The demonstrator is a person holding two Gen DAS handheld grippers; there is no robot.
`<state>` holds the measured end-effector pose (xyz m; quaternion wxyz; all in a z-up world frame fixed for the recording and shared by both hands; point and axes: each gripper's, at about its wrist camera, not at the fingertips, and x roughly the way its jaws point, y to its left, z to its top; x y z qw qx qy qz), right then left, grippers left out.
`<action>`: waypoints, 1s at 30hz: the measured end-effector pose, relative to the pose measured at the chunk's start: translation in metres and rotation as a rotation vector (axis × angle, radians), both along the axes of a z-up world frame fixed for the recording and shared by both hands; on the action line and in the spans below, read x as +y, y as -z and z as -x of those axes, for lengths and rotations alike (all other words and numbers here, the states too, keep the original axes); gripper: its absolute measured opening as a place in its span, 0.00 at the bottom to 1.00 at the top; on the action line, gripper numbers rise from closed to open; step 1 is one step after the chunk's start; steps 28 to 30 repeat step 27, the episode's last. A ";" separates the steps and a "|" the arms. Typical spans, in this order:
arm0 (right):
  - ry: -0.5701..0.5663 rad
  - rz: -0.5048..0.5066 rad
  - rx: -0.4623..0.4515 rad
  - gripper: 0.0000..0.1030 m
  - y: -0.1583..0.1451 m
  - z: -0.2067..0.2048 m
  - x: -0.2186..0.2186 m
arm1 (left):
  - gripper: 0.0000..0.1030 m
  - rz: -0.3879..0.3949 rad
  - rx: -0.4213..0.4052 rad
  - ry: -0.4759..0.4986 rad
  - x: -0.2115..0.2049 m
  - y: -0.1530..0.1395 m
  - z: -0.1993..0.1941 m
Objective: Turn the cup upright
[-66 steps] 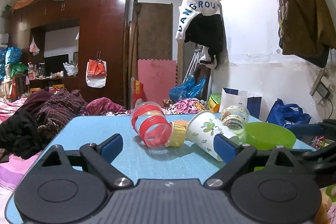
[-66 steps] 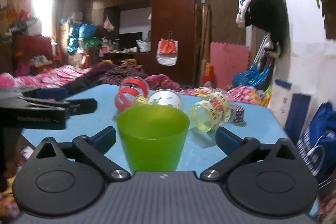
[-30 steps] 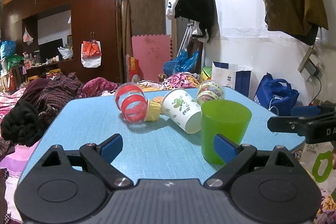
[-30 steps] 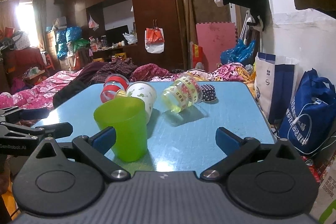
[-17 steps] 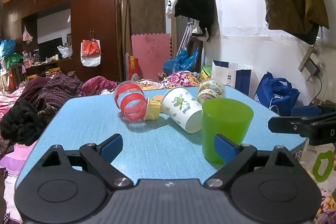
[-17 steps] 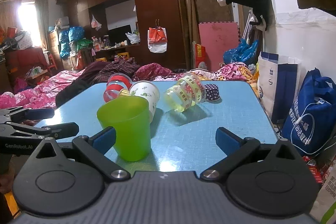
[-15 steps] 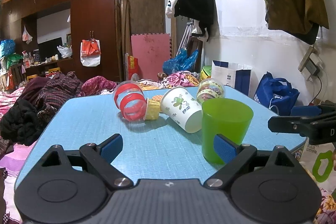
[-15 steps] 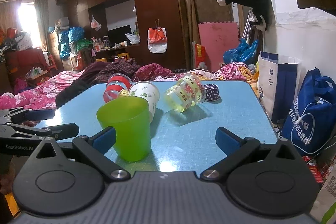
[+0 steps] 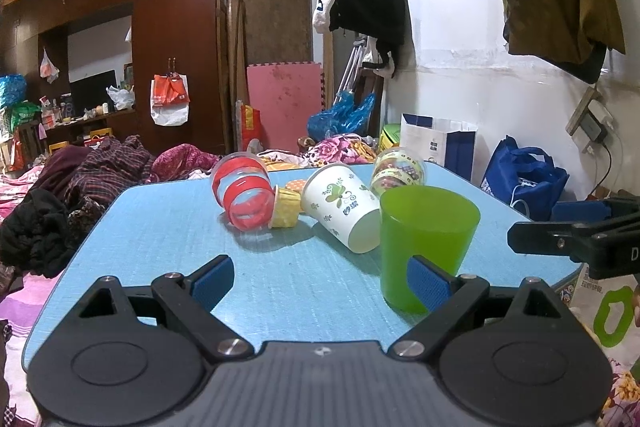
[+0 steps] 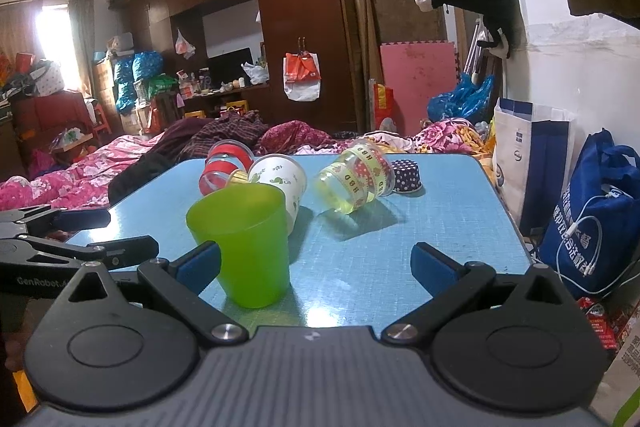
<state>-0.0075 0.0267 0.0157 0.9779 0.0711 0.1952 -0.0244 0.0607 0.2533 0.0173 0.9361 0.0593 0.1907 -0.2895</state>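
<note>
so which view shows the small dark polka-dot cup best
The right wrist view. There the small dark polka-dot cup sits in the open on the blue table, beside the clear cup with patterned bands. In the left wrist view I cannot find it; it is probably hidden behind the other cups.

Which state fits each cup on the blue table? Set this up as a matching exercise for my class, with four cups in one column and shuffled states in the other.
Column 1
1. green plastic cup
2. white paper cup with green leaf print
3. clear cup with red bands
4. dark polka-dot cupcake liner

Column 2
A. lying, mouth toward the left tool's camera
B. mouth down
C. upright
D. lying beside a yellow liner

Pairs: 1-C, 2-A, 3-D, 4-B
</note>
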 end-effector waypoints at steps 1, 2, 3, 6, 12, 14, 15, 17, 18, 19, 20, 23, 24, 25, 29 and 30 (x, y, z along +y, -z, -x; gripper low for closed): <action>0.000 0.000 0.000 0.99 0.000 0.000 0.000 | 0.92 0.000 0.000 0.000 0.000 0.000 0.000; 0.000 -0.001 0.000 0.99 0.000 0.000 -0.001 | 0.92 0.000 0.000 0.000 0.000 0.000 0.000; 0.001 -0.002 0.000 0.99 0.000 0.000 -0.001 | 0.92 0.001 0.000 0.001 0.000 0.000 0.000; 0.002 -0.005 0.003 0.99 0.001 -0.001 -0.001 | 0.92 0.000 0.000 0.002 -0.002 0.001 0.000; 0.002 -0.004 0.000 0.99 0.001 -0.001 -0.002 | 0.92 -0.001 -0.001 0.002 -0.002 0.001 0.001; 0.002 -0.004 0.000 0.99 0.001 -0.001 -0.003 | 0.92 0.001 0.000 -0.001 -0.001 0.001 0.001; 0.002 -0.003 0.000 0.99 0.001 -0.001 -0.003 | 0.92 0.004 0.000 -0.001 -0.001 0.001 0.001; 0.003 -0.003 0.001 0.99 0.001 -0.001 -0.003 | 0.92 0.009 -0.004 -0.006 0.000 0.000 0.000; 0.002 -0.002 0.002 0.99 0.001 -0.001 -0.003 | 0.92 0.011 -0.006 -0.008 0.000 0.000 0.001; 0.001 -0.001 0.003 0.99 0.001 -0.001 -0.004 | 0.92 0.013 -0.009 -0.008 0.001 -0.001 0.001; 0.001 -0.001 0.004 0.99 0.002 -0.001 -0.004 | 0.92 0.015 -0.012 -0.010 0.001 -0.001 0.001; 0.000 0.000 0.001 0.99 0.002 -0.001 -0.005 | 0.92 0.017 -0.020 -0.010 0.002 -0.002 0.002; 0.001 0.000 0.001 0.99 0.002 -0.001 -0.005 | 0.92 0.018 -0.021 -0.011 0.002 -0.002 0.002; 0.000 -0.002 0.002 0.99 0.002 -0.001 -0.005 | 0.92 0.019 -0.023 -0.012 0.003 -0.002 0.001; -0.001 -0.001 0.000 0.99 0.002 -0.001 -0.005 | 0.92 0.021 -0.022 -0.019 0.003 -0.002 0.001; -0.001 -0.001 0.000 0.99 0.002 -0.001 -0.005 | 0.92 0.021 -0.022 -0.019 0.003 -0.002 0.001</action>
